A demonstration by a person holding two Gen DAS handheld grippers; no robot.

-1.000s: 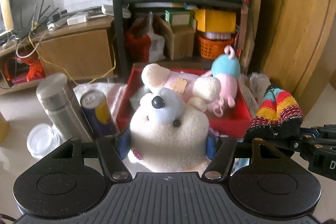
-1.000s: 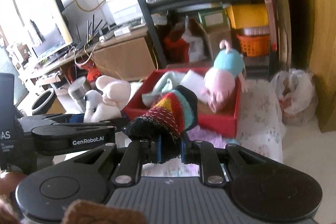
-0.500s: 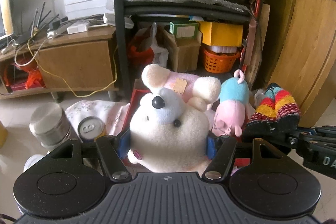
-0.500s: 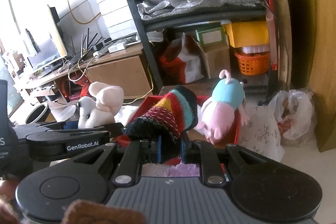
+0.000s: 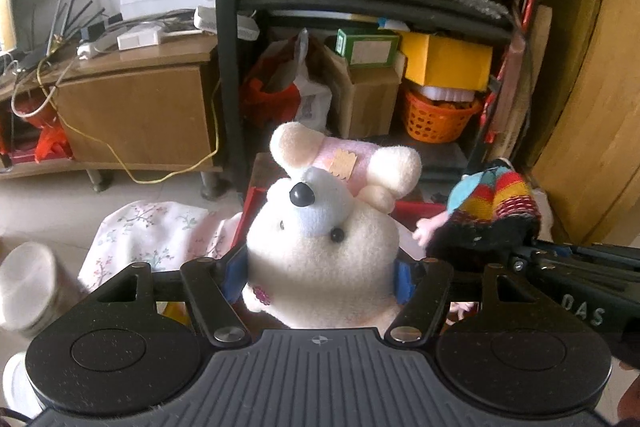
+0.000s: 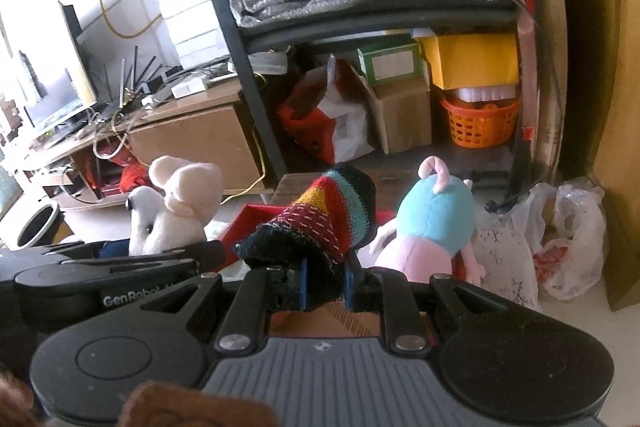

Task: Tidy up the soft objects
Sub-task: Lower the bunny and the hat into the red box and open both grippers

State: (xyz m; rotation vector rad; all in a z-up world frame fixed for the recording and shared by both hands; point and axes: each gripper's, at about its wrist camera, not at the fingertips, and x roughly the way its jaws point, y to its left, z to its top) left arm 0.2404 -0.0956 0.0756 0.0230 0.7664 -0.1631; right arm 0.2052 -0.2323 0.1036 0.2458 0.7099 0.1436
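In the left wrist view, the left gripper (image 5: 320, 269) is clenching a white plush mouse (image 5: 322, 247) between its blue pads, nose pointing up, with the red box (image 5: 412, 207) lying just beyond it on the floral cloth (image 5: 152, 227). In the right wrist view, the right gripper (image 6: 324, 285) is pinching a striped knitted sock (image 6: 324, 219); the red box sits near, behind it, with a pink-and-blue plush pig (image 6: 430, 227) at its right. Both toys are seemingly being carried toward the box; next, each needs lowering over it before release.
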